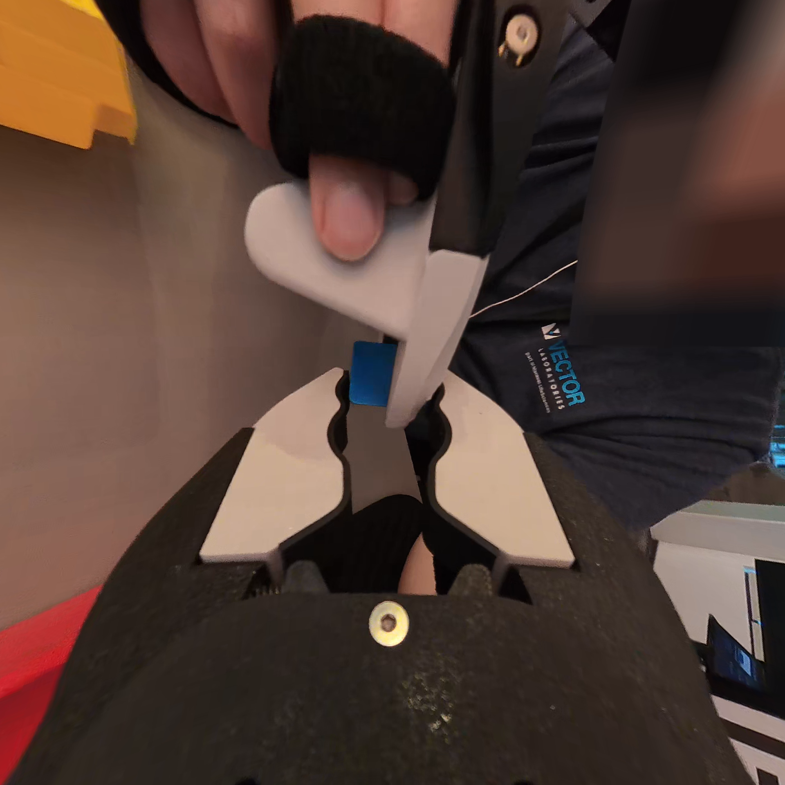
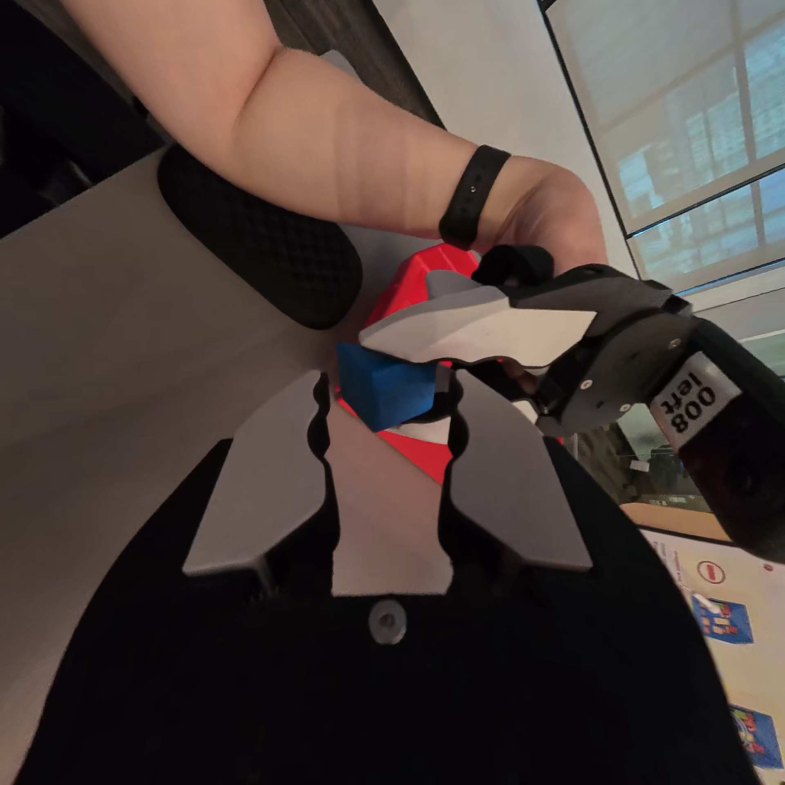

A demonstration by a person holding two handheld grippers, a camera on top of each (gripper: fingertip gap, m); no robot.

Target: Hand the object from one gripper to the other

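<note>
The blue block (image 2: 384, 393) could drop to the desk (image 2: 127, 340) if one claw lets go before the other has closed on it, or twist free if pinched only by a corner. The left claw (image 2: 395, 374) grips the block between its grey fingers, just beyond the right claw's tips. The right claw (image 2: 388, 382) stands parted, holding nothing, the block at its mouth and near its right fingertip.

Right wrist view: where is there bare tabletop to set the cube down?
Bare grey table lies left of the red bin, beside the black mesh pad. Crowded over the bin: left gripper holds the blue cube between the open right gripper tips.
</note>
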